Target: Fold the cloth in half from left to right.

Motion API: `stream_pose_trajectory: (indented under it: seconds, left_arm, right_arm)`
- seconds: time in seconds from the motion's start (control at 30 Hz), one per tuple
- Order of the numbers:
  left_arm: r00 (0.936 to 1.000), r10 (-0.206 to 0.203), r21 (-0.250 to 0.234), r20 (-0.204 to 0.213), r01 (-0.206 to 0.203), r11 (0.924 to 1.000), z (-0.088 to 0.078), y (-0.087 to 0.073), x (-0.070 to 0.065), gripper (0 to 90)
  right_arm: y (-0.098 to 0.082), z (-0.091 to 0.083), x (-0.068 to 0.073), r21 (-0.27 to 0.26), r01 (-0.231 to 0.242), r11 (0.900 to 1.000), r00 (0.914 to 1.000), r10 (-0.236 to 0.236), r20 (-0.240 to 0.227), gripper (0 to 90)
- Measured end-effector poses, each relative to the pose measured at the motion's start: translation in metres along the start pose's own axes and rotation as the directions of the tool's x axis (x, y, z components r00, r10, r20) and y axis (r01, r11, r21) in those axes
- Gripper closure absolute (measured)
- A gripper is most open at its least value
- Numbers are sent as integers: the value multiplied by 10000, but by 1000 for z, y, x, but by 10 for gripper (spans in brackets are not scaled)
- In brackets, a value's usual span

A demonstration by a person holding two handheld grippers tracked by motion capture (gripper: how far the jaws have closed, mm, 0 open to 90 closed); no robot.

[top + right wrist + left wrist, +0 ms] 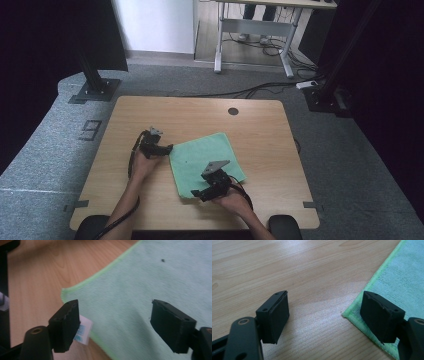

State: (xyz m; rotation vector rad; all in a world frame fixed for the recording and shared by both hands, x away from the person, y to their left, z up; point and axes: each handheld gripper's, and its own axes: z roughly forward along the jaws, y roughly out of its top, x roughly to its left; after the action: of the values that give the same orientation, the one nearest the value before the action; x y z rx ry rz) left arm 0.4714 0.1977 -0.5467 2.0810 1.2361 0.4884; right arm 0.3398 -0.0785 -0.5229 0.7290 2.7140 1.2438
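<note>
A light green cloth (pixel 207 155) lies flat on the wooden table (pixel 260 125). My left gripper (pixel 167 148) rests at the cloth's left corner, open. In the left gripper view the cloth's corner (pixel 402 277) lies by the right jaw, and bare wood shows between the fingertips of the left gripper (pixel 324 300). My right gripper (pixel 197 194) hovers over the cloth's near left corner, open. In the right gripper view the right gripper (pixel 115 306) straddles the cloth (pixel 150 285), with nothing pinched. A small white label (pixel 83 331) sticks out at the hem behind the left jaw.
A dark round hole (pixel 233 111) sits near the table's far edge. Black stand bases rest on the grey floor at the far left (pixel 95 90) and far right (pixel 322 97). A white desk frame (pixel 252 35) and cables lie beyond.
</note>
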Motion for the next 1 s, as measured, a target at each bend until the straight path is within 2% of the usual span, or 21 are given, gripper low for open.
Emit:
stream_pose_trajectory:
  seconds: [0.23, 0.53, 0.8, 1.0]
  left_arm:
    - [10000, 6, 6, 1, -6, 10000, 0, 0, 0, 229]
    - [10000, 23, 15, -2, -23, 10000, 0, 0, 0, 230]
    - [10000, 71, -6, 44, -71, 10000, 0, 0, -1, 243]
    - [9994, 255, -115, 213, -252, 9996, -2, -1, -3, 322]
  right_arm:
    - [7, 8, 15, 141, 447, 9989, 9953, -433, -861, 366]
    - [13, 20, 32, 545, 893, 9945, 9845, -799, -1561, 514]
    - [16, 26, 39, 740, 1301, 9887, 9830, -1189, -1400, 682]
    - [18, 26, 42, 866, 1540, 9843, 9824, -1431, -1203, 803]
